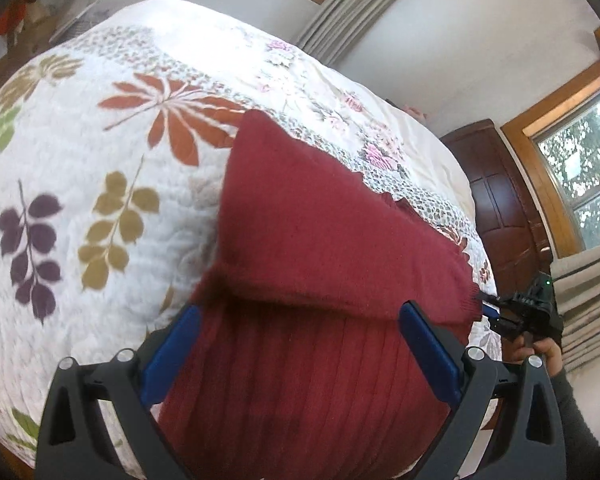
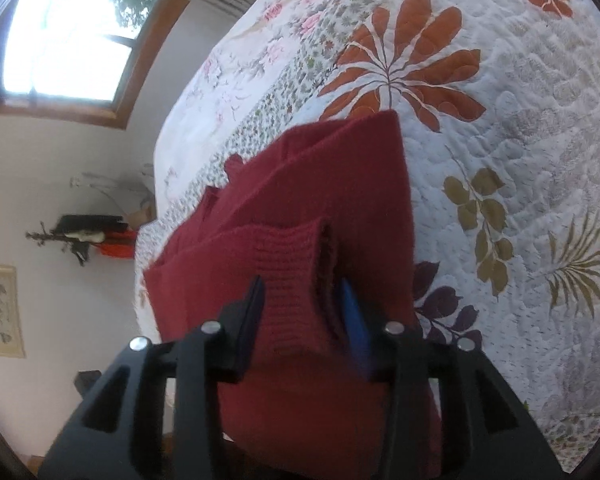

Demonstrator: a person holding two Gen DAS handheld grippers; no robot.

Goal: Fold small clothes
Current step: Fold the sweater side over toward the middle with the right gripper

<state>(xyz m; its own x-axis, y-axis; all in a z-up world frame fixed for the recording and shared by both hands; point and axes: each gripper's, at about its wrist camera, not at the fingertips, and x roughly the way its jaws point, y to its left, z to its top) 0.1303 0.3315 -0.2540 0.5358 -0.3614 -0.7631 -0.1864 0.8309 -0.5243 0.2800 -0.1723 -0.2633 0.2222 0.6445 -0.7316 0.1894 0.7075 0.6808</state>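
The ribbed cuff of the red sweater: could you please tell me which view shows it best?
The right wrist view: the ribbed cuff sits sharp and central, clamped between the right gripper fingers. The left wrist view shows mostly the red sweater body, with that cuff only a small edge at far right.

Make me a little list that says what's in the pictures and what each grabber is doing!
clothing: dark red knitted sweater, partly folded
where: lying on a bed quilt with leaf and flower prints
left gripper: open, fingers either side of the sweater, not squeezing
right gripper: shut on the sweater's ribbed edge
room: windows, curtains, dark wooden cabinet
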